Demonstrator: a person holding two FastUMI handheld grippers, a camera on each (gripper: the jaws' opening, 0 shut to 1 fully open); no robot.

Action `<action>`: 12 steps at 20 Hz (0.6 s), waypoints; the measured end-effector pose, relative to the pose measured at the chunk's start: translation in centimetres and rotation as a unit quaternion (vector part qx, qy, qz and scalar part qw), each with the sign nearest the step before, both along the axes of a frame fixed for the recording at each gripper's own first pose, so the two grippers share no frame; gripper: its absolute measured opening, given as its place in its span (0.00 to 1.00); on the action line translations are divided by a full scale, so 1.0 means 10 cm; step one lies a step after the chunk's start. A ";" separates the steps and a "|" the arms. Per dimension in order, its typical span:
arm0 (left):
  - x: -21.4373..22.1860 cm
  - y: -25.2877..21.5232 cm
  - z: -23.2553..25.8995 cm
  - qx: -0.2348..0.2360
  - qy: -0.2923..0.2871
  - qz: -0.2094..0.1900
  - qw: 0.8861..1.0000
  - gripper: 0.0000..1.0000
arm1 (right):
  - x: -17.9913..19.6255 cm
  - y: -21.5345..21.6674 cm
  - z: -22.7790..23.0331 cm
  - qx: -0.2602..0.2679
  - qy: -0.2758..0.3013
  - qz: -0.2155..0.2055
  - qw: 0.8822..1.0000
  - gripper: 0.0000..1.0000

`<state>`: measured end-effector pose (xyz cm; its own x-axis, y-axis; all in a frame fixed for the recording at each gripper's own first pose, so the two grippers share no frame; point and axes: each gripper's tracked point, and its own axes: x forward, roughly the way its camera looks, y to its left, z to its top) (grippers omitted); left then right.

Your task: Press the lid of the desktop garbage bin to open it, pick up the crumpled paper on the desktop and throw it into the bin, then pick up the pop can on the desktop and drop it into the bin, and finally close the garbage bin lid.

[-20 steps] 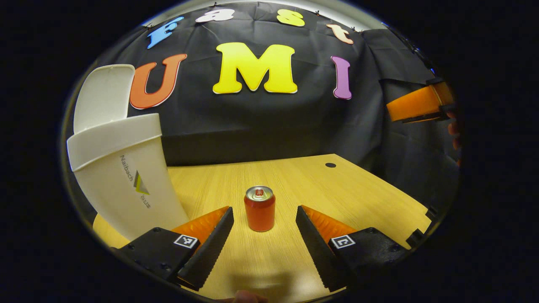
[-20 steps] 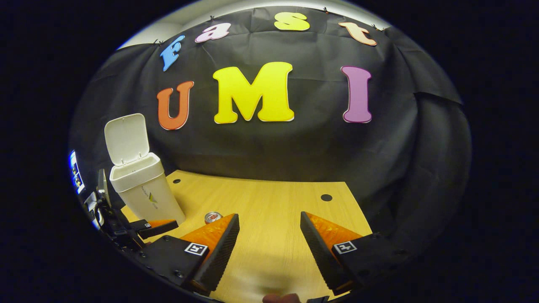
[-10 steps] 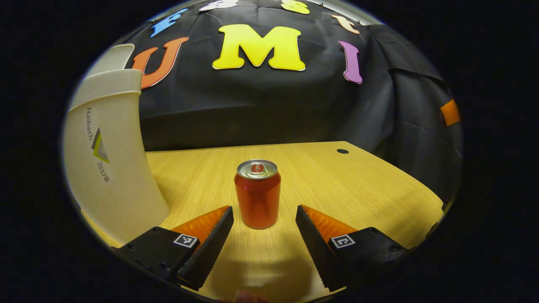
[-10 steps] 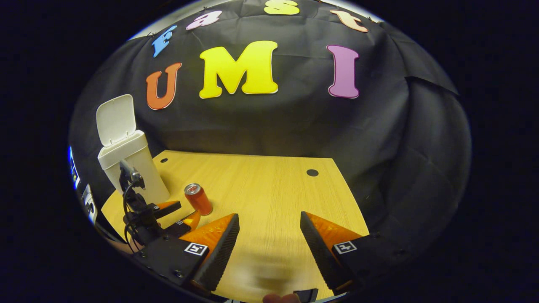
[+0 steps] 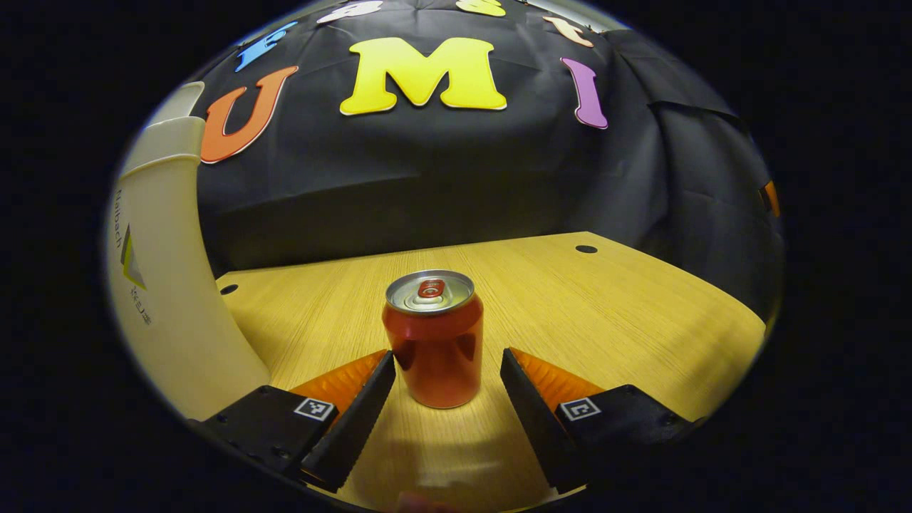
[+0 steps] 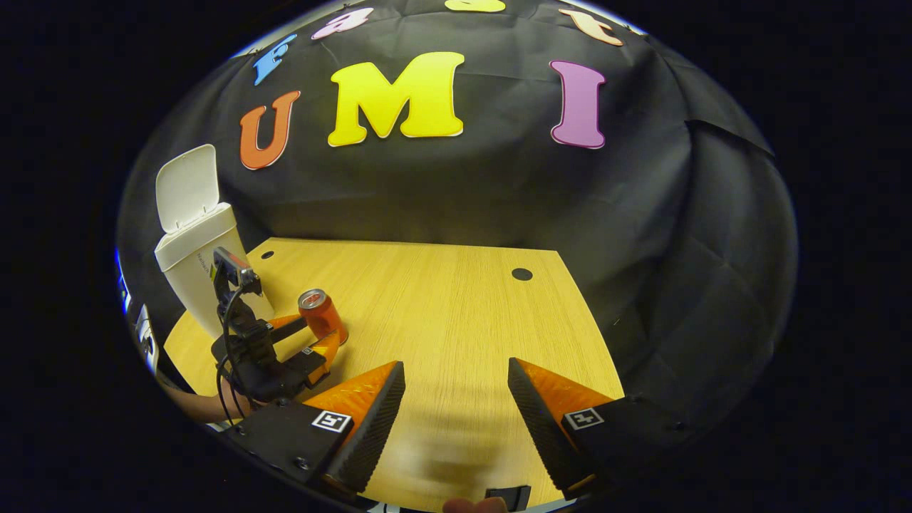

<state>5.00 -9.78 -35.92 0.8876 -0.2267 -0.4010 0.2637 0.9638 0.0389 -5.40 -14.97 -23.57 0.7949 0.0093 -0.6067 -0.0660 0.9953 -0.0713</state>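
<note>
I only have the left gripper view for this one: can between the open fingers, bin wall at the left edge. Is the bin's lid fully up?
Observer: Yes. In the right gripper view the lid stands upright above the bin.
Reviewer: Where is the other tool?
Observer: The right tool hangs open over the table, with nothing between its fingers.
Reviewer: How does the left one sit, seen from outside?
Observer: The left tool has a finger on either side of the can; I cannot tell whether they touch it.

Pop can [image 5: 433,338]: red, silver top, upright, near the desk's left edge. Garbage bin [image 6: 194,267]: white, lid [image 6: 187,188] raised, back-left corner.
</note>
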 end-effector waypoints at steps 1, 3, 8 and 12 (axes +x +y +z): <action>0.02 0.01 0.00 0.001 0.002 0.001 1.000 0.99 | 0.00 0.01 0.00 0.001 0.000 0.000 1.000 0.92; 0.07 0.04 -0.03 -0.002 0.009 0.005 1.000 0.98 | 0.00 0.02 0.00 0.003 0.001 0.000 1.000 0.92; 0.21 0.05 -0.05 0.000 0.017 0.001 1.000 0.99 | 0.13 0.12 -0.01 0.002 0.003 0.004 1.000 0.91; 0.22 0.01 -0.11 -0.009 0.040 -0.007 0.999 0.87 | 0.16 0.12 0.05 0.002 -0.002 -0.001 1.000 0.93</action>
